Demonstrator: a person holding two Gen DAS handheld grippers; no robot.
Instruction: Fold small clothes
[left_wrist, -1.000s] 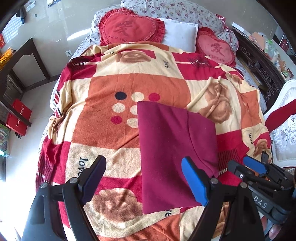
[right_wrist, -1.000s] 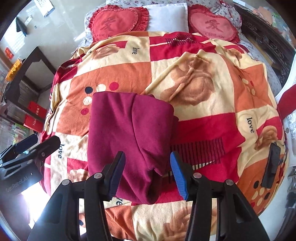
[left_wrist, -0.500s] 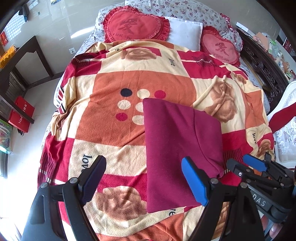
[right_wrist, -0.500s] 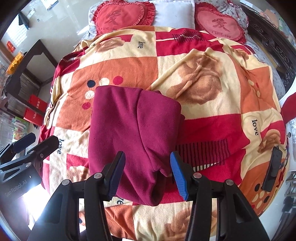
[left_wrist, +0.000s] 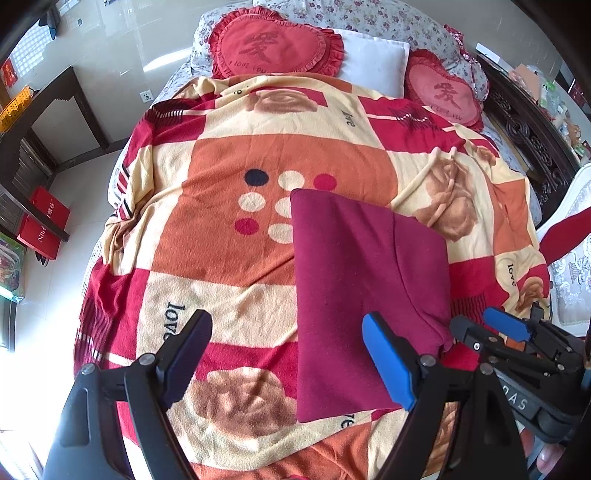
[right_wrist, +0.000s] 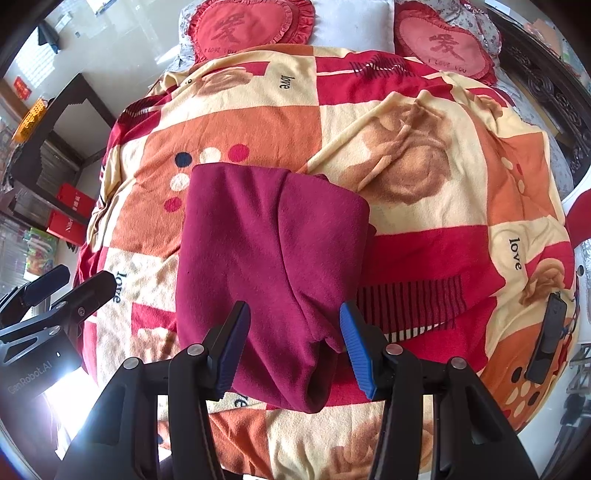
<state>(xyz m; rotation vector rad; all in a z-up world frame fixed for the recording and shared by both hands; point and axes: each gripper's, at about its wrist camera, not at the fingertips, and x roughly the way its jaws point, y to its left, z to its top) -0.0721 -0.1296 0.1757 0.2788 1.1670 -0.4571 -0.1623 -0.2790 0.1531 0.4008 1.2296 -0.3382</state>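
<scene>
Bed blanket (right_wrist: 424, 258) carries the garment (right_wrist: 269, 251) lengthwise — its near end lies between the right gripper (right_wrist: 293, 347)'s wide jaws; left gripper (left_wrist: 284, 358) — wide too — sits beside.

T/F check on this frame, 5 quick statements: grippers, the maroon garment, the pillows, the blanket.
1. Both grippers are open and hold nothing. True: the left gripper and the right gripper both stand open above the bed.
2. The maroon garment lies spread out flat, unfolded. False: it is folded into a compact rectangle with one layer lapped over another.
3. Two red heart-shaped pillows sit at the head of the bed. True, with a white pillow between them.
4. The garment hangs off the bed edge. False: it lies wholly on the patterned blanket.
5. The blanket is plain white. False: orange, red and cream blocks.
</scene>
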